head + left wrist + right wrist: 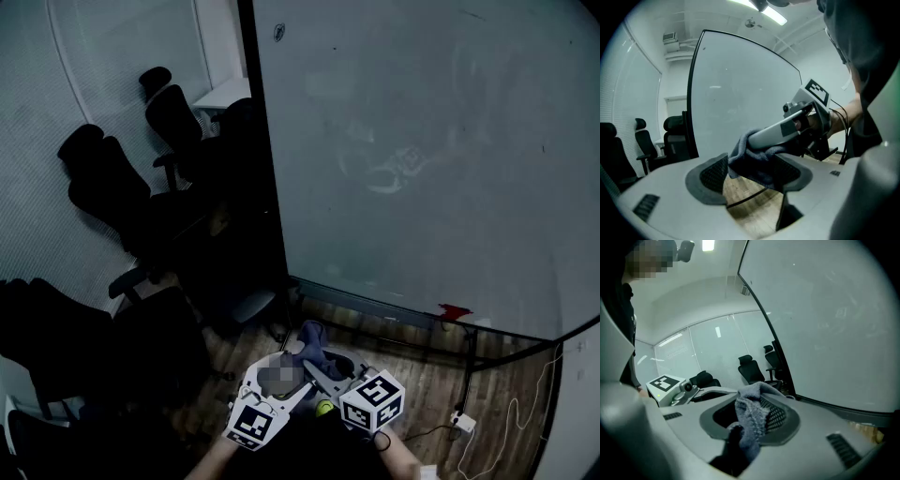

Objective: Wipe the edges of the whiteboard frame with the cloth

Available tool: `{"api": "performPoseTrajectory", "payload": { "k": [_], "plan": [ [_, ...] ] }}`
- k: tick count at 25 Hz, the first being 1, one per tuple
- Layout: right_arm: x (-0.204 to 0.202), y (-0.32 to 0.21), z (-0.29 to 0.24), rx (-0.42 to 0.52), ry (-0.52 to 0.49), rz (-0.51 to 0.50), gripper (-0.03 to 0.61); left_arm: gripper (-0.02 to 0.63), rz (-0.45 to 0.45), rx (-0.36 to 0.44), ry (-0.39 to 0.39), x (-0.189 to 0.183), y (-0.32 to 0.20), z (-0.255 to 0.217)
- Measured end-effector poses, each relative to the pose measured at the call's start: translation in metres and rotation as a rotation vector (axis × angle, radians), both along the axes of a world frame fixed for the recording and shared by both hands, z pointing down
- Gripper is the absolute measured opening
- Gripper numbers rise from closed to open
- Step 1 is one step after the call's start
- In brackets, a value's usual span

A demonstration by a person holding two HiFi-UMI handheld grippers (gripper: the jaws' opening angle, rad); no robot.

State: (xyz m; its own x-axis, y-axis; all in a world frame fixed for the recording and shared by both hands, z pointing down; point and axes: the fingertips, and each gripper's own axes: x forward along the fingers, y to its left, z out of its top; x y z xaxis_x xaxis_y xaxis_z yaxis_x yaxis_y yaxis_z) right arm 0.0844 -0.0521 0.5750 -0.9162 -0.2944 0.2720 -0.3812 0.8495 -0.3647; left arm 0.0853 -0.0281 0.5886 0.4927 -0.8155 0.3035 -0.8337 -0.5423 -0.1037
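Note:
The whiteboard (422,141) fills the upper right of the head view, with its dark frame edge (264,141) down the left side and a ledge (375,305) along the bottom. Low in front of me, both grippers meet over a blue-grey cloth (312,339). My right gripper (750,416) is shut on the cloth (752,413), which drapes over its pads. My left gripper (751,176) stands wide open around the cloth (750,161). The cloth rests against the left gripper's right pad only. The right gripper (754,138) reaches in between the left gripper's jaws.
Several black office chairs (112,187) crowd the left, close to the frame's left edge. A red item (455,311) lies on the ledge. A white plug and cable (461,422) lie on the wooden floor (431,375) at the lower right.

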Motion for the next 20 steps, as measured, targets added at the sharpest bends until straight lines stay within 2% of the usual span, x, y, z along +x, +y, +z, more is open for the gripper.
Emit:
{"api": "performPoseTrajectory", "payload": {
  "k": [5, 9, 20],
  "plan": [
    [-0.022, -0.002, 0.004, 0.010, 0.006, 0.009, 0.114, 0.311, 0.014, 0.000, 0.034, -0.021, -0.003, 0.004],
    [-0.023, -0.003, 0.006, 0.020, 0.007, 0.023, 0.115, 0.311, 0.030, -0.009, 0.060, -0.023, -0.001, 0.008],
    [-0.053, -0.011, 0.009, 0.033, 0.046, 0.053, 0.115, 0.311, 0.072, -0.008, 0.041, -0.053, -0.006, 0.012]
  ]
}}
